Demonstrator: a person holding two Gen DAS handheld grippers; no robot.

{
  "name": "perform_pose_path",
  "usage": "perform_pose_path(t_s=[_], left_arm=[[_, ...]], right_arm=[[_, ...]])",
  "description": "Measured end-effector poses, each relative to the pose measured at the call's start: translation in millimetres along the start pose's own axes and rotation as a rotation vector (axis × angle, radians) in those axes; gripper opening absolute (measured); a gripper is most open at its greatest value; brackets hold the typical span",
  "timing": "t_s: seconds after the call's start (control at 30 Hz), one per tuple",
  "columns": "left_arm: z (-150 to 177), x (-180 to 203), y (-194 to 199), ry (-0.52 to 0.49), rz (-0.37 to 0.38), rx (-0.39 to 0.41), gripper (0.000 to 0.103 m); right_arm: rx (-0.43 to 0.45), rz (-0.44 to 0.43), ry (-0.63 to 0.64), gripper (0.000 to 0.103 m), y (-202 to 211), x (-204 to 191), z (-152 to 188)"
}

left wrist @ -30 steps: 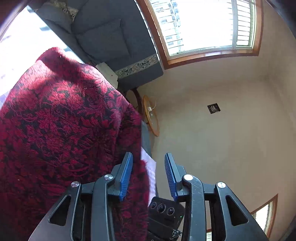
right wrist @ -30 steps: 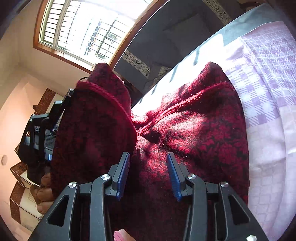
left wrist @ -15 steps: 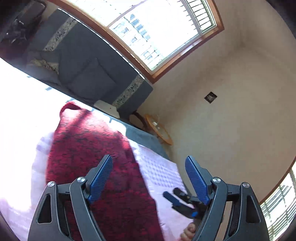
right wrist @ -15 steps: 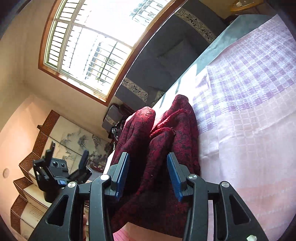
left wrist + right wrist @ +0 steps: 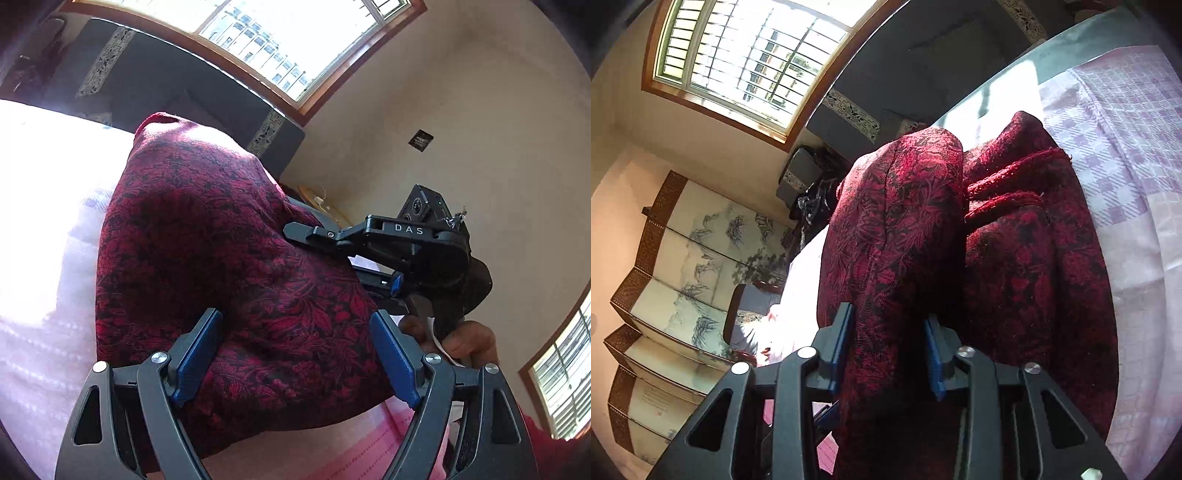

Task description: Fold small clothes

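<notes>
The red floral garment (image 5: 908, 229) lies bunched on the lilac checked bedcover (image 5: 1126, 147). The right gripper (image 5: 890, 354) is closing on a raised fold of it; pad contact looks likely but is shadowed. The left gripper (image 5: 295, 354) stands wide, holding nothing. Pinched at one point only, the fold could slip out or drag the pile askew.

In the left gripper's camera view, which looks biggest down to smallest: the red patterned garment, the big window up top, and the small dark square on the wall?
1. Red patterned garment, though nearness to the camera inflates it.
2. Big window.
3. Dark square on the wall.
</notes>
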State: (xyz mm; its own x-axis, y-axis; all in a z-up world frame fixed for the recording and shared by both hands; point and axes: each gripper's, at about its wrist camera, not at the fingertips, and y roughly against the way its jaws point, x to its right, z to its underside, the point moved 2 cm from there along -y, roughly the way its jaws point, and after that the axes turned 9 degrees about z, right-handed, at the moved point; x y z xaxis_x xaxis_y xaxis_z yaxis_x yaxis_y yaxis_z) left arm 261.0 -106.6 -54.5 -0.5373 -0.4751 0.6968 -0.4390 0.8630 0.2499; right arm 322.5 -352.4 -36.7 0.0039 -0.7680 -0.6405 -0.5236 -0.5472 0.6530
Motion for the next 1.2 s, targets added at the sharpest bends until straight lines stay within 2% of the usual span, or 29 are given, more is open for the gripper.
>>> perform_pose_path(t_s=[0.1, 0.17, 0.23, 0.3, 0.4, 0.5, 0.53, 0.63, 0.73, 0.83, 0.93, 1.0, 1.2], left_arm=[[-12.4, -22.8, 34.1, 0.091, 0.021, 0.122, 0.083], [-12.6, -43.2, 50.4, 0.128, -0.027, 0.175, 0.083], [-5.9, -59.5, 51.9, 0.169, -0.055, 0.16, 0.083], [8.1, -68.6, 47.6, 0.21, -0.053, 0.134, 0.083], [9.0, -48.0, 44.5, 0.109, -0.042, 0.119, 0.083], [14.2, -49.7, 34.9, 0.134, -0.036, 0.066, 0.083], [15.5, -54.9, 31.7, 0.164, -0.04, 0.048, 0.083], [14.1, -55.0, 30.8, 0.168, -0.039, 0.05, 0.083], [13.1, -53.8, 30.6, 0.169, -0.034, 0.053, 0.083], [11.0, -55.0, 29.6, 0.17, -0.034, 0.054, 0.083], [11.2, -53.9, 29.8, 0.172, -0.03, 0.057, 0.083], [11.7, -52.7, 28.9, 0.172, -0.03, 0.057, 0.083], [16.7, -52.1, 34.6, 0.172, -0.025, 0.061, 0.083]], right_arm=[[0.061, 0.029, 0.056, 0.012, 25.5, -7.2, -1.1], [0.125, 0.024, 0.081, 0.012, 53.3, -8.5, 0.7], [0.163, 0.021, 0.092, 0.012, 72.6, -3.2, 4.9], [0.146, 0.026, 0.068, 0.012, 72.0, 16.5, 9.3], [0.093, 0.04, -0.017, 0.012, 57.0, 51.3, 22.8], [0.08, 0.038, -0.062, 0.012, 50.1, 73.2, 38.8], [0.085, 0.03, -0.07, 0.012, 50.1, 76.5, 41.5], [0.12, 0.026, -0.059, 0.018, 57.7, 71.7, 43.6], [0.16, 0.102, 0.007, 0.021, 68.2, 62.4, 43.8], [0.15, 0.138, 0.024, 0.023, 66.9, 58.6, 40.1], [0.162, 0.133, 0.007, 0.031, 72.8, 63.1, 33.4], [0.182, 0.151, -0.005, 0.05, 78.6, 66.9, 29.8], [0.134, 0.111, -0.035, 0.052, 71.8, 69.6, 11.4]])
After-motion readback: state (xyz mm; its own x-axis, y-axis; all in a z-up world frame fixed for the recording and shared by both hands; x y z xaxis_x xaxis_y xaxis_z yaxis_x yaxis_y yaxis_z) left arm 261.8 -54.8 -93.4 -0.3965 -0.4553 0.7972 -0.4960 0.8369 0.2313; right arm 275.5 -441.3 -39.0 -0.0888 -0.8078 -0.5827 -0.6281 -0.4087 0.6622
